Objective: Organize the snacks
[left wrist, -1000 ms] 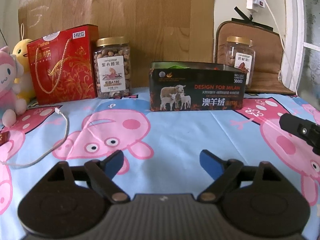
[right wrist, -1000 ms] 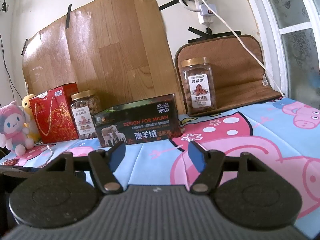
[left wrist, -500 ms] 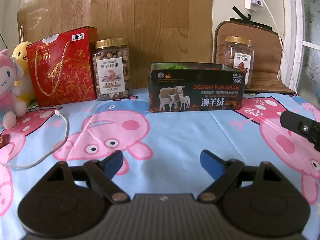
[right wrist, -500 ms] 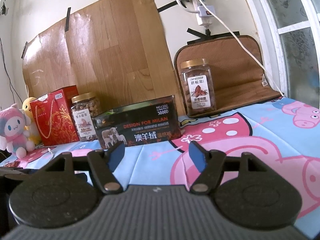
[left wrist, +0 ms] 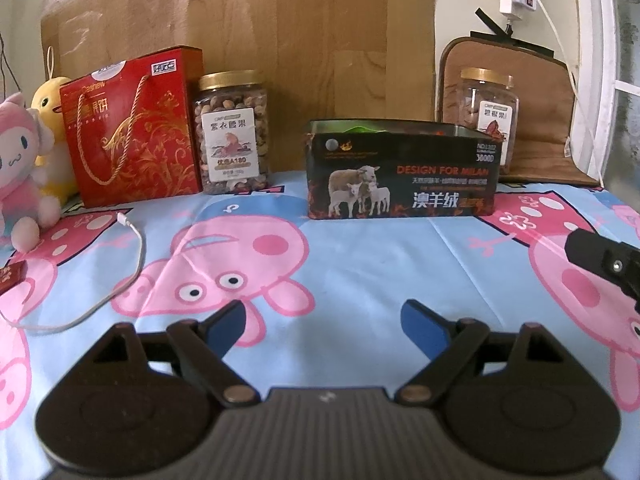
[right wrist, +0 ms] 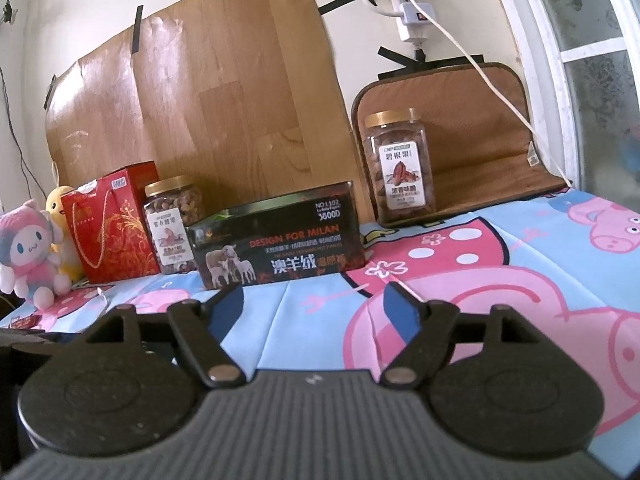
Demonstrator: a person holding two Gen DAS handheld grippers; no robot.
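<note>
Staying wide and empty, left tongs (left wrist: 322,320) and right tongs (right wrist: 312,306), scene barely shifted.

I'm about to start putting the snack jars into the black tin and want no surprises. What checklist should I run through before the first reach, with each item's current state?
1. Left gripper open and empty: ok.
2. Right gripper open and empty: ok.
3. Black tin lid off: ok, top looks open.
4. Room inside tin: cannot tell, interior hidden.
5. Cashew jar upright, lid on: ok.
6. Pecan jar upright, lid on: ok.
</note>
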